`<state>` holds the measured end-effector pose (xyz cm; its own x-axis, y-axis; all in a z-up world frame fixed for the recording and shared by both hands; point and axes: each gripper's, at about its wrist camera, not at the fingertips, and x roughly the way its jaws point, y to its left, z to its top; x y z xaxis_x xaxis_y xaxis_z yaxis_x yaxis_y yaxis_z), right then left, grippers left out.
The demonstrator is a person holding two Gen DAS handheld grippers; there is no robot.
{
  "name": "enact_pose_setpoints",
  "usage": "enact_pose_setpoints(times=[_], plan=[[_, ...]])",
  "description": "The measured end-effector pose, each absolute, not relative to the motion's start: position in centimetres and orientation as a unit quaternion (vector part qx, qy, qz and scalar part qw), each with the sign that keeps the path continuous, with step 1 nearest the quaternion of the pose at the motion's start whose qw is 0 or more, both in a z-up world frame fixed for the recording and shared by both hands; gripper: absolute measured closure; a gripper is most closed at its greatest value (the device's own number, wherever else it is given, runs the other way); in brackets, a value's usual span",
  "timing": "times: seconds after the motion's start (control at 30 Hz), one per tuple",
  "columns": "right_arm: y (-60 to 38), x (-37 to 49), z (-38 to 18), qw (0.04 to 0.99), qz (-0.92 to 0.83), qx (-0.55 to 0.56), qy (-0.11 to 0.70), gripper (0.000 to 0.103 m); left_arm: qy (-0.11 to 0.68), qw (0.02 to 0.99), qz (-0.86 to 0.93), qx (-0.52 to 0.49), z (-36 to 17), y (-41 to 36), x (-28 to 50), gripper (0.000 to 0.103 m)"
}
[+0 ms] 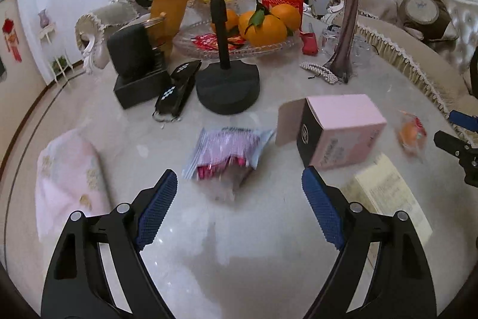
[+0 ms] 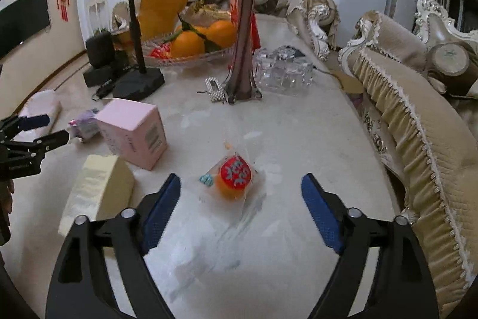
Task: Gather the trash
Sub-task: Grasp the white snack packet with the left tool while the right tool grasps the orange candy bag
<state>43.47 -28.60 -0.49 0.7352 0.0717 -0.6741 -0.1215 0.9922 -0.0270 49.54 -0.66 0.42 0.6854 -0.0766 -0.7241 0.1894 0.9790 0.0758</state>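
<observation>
Two claws — left claw (image 1: pixel 239 184), right claw (image 2: pixel 240 187) — wide open, empty, over marble table (image 2: pixel 298 139), sofa (image 2: pixel 418 124) beside.

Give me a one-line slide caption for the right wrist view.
Open right tool hovers over a clear snack wrapper on the marble table, pink box to its left.
</observation>
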Motion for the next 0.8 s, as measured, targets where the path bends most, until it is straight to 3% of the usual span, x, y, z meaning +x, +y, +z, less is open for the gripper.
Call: enact_pose_setpoints(times=[0.57,0.63,0.67,0.7,0.73,0.8], plan=[[-27.5,46.6,-2.8,0.919,0.062,-0.045,0.387,0.023,0.439,0.895,-0.047,0.058,-2.7,-0.7,55.5,0.020],[-27.1,46.8,-3.2,0.914,0.070,-0.050,0.396,0.025,0.440,0.895,-0.035,0.064,-2.8,-0.7,55.9,0.020],[-27.0,46.8,-3.3,0.914,0.072,-0.050,0.397,0.034,0.442,0.894,-0.029,0.066,-3.0,-0.6,56.0,0.021],[-26.9,46.9,-3.6,0.910,0.079,-0.052,0.403,0.051,0.447,0.892,-0.026,0.064,-3.2,-0.5,56.2,0.029],[-26.8,47.0,-3.7,0.909,0.080,-0.054,0.406,0.059,0.453,0.889,-0.029,0.057,-3.4,-0.2,56.3,0.062],[-26.7,46.8,-3.5,0.912,0.076,-0.055,0.399,0.068,0.454,0.890,-0.026,0.038,-3.7,0.3,56.5,0.077]])
